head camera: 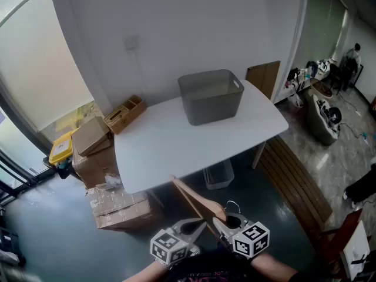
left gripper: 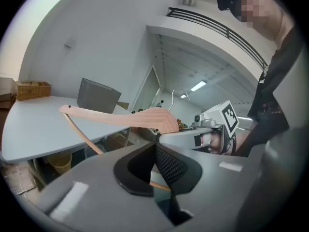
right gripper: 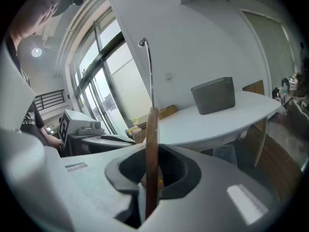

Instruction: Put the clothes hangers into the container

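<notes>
The fingers [right gripper: 186, 175] of my right gripper [right gripper: 153, 168] are part-closed on the wooden clothes hanger [right gripper: 152, 144]. They clamp its body edge-on just below the metal hook [right gripper: 148, 76], which stands straight up out of the grip. The fingers [left gripper: 176, 166] of my left gripper [left gripper: 155, 151] are nearly together, and the hanger's thin crossbar runs between them. I read that as a pinch on the bar.

The hanger hangs in the air between the two grippers, low and close to me, short of the surface [head camera: 170, 145] and not yet over it. Its long axis runs from the fingers up and to the left, and the free tip points at the near edge of the surface.

The grey container [head camera: 211, 101] sits on the far side of that surface, ahead and slightly right, well apart from the hanger. Its mouth is open. I judge the right gripper the nearer of the two by a little. The hanger's length will have to swing in line with the container's longer side to drop in.

Both grippers sit side by side, pointing forward and slightly down. Cardboard boxes [head camera: 97, 151] stand on the floor to the left.
</notes>
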`<state>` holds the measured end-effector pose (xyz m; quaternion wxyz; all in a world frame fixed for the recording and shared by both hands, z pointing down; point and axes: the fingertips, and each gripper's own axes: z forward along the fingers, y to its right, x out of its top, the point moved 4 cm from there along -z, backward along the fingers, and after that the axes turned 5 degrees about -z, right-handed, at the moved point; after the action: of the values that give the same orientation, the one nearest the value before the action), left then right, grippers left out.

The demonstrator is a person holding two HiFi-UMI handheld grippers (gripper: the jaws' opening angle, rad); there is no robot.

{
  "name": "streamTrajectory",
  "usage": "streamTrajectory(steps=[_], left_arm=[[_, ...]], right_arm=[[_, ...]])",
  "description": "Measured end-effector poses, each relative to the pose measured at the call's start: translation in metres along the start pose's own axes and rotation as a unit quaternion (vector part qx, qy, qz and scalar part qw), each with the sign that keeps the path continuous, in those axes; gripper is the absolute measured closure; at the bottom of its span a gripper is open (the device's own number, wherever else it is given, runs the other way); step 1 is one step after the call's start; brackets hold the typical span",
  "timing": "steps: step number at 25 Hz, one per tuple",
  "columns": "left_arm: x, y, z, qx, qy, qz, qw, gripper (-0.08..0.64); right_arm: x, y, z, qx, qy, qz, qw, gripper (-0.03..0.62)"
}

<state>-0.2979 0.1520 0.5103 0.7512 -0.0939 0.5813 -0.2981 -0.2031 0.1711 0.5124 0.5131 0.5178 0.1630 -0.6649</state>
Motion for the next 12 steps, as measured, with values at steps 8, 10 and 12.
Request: streamTrajectory(steps=[8,10,12], left_arm=[[0.0005,0.0033,0.0018,-0.002,-0.002,0.000,1.0000,0.555],[-0.0007,0.0041,0.0031,-0.004,-0.003,0.002,1.0000,0.555],[-0.0019,0.0052,0.0046,-0.005,-0.004,0.004,1.0000,0.555]], right_arm=[[-0.0020,0.0024,-0.0034,-0.005,0.005,0.006,1.000,0.535],[-0.0029,0.0031,-0.0049,-0.006,0.006,0.008,1.000,0.535],[-0.0037,0.0039,-0.0068,-0.008,0.008,0.009,1.000,0.535]])
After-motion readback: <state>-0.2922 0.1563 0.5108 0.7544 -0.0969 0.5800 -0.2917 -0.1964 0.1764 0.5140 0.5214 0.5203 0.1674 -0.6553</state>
